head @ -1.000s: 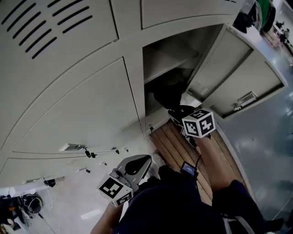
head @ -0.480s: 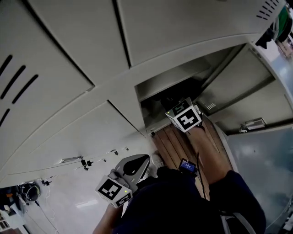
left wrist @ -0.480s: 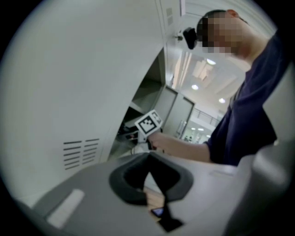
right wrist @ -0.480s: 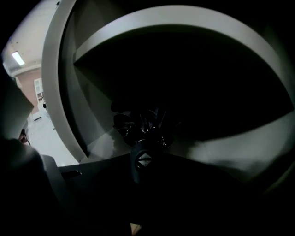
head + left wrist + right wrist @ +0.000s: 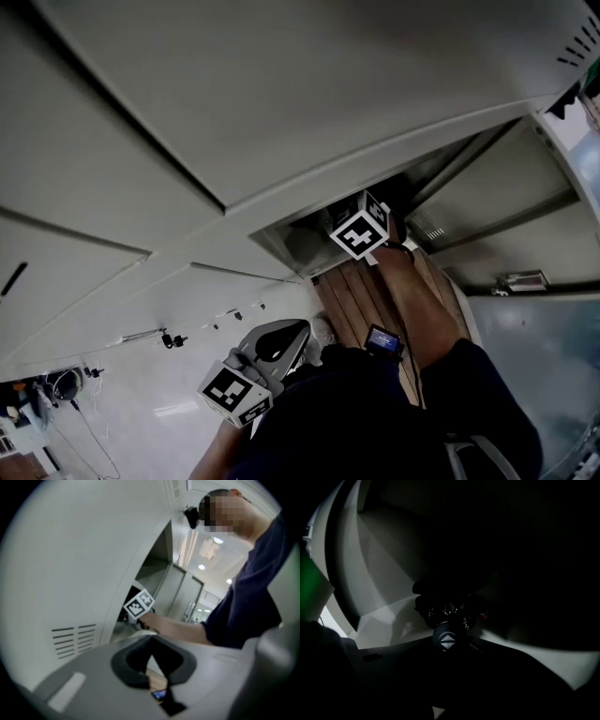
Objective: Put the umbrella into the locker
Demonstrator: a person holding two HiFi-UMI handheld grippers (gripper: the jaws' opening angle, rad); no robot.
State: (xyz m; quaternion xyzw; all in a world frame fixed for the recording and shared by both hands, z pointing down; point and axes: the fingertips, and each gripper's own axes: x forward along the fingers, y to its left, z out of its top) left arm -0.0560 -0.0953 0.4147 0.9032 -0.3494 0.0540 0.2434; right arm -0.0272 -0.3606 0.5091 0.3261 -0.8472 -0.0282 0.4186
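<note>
Closest to you, your left hand-held gripper (image 5: 150, 638) sits low beside your body. It is clenched on nothing, its jaws meeting at the tips. It points toward the pale locker (image 5: 281, 112) front without touching it.

Beyond it, your right forearm (image 5: 422, 309) stretches out over the wooden boards (image 5: 352, 291) at the foot of the locker. It reaches into the open compartment, whose door (image 5: 497, 202) is swung wide to the right.

Your right hand-held gripper (image 5: 449, 651) is at the mouth of that compartment. From the head view only its marker cube (image 5: 361, 225) shows there.

That gripper is grasping the folded umbrella (image 5: 446, 639). The round end cap with its diamond emblem faces back at you from between the jaws, and the shiny rib tips cluster just behind it. The umbrella is inside the dark compartment, with the pale inner walls to its left. You cannot tell whether it rests on the compartment floor.
</note>
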